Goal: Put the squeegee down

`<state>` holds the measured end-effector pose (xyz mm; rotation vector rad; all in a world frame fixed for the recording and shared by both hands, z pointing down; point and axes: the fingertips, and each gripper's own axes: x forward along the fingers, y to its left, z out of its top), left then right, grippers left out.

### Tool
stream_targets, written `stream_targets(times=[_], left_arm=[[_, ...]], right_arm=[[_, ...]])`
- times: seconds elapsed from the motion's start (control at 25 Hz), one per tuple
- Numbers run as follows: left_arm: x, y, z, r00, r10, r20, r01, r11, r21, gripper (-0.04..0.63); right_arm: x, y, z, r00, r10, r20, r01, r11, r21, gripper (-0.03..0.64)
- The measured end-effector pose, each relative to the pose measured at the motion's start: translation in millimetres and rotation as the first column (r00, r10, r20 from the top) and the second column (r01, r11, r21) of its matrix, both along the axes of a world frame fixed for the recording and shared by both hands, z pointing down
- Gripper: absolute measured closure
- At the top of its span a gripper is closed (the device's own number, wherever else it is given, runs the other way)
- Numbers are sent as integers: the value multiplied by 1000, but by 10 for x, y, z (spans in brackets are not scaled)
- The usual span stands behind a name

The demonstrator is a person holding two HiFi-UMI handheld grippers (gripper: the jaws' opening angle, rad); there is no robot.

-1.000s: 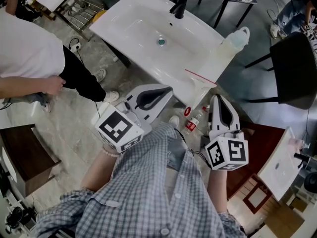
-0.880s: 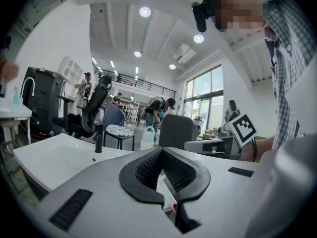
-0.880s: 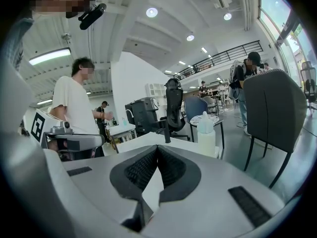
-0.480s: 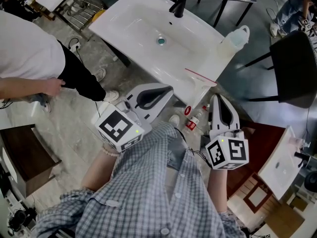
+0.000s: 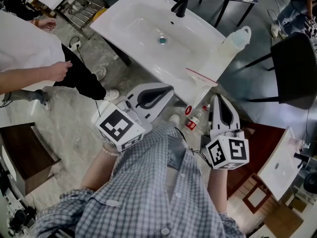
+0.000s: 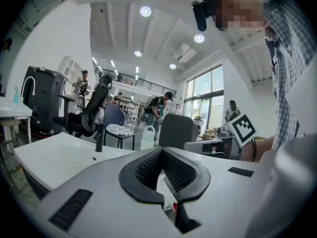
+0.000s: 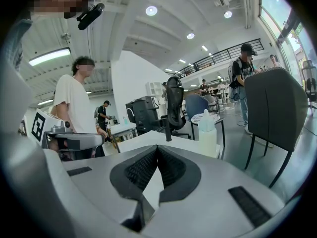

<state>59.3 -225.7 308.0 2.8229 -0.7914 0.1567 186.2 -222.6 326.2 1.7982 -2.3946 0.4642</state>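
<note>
- A bystander in a white shirt (image 5: 22, 46) stands at the far left, one hand (image 5: 58, 71) held at the waist.
- The left gripper (image 5: 167, 90) is held near the front edge of the sink. Its fingers (image 6: 148, 170) are pressed together at the tips with nothing between them.
- The cube on the left gripper (image 5: 119, 128) bears black-and-white square patterns but no letters or numbers.
- The white sink (image 5: 133, 26) fills the upper middle, with a black tap (image 5: 179, 5) at its back edge and a round drain (image 5: 162, 40) in the bowl.
- The squeegee (image 5: 200, 79) lies on the sink's near right corner with its thin red blade across the rim. It is clear of both grippers, and neither touches it.
- A small bottle with a red label (image 5: 194, 122) lies on the floor between the two grippers. Its print is too small to read.
- The right gripper (image 5: 216, 98) points towards the corner of the sink where the squeegee lies. Its fingers (image 7: 171, 170) are closed against each other and hold nothing.
- The cube on the right gripper (image 5: 228, 152) has the same kind of square code pattern, with no readable text.
- A pale plastic jug (image 5: 237, 38) stands on the right end of the sink and shows no legible label.
- A black chair (image 5: 294, 66) stands at the far right, well away from the sink.
</note>
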Motion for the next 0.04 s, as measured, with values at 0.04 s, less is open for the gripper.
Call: stream_targets(times=[0.04], left_arm=[[0,4,2,1000,1,0,-1,1000,0,589]], right_arm=[[4,6,7,1000,2,2,-2,1000,-2,607]])
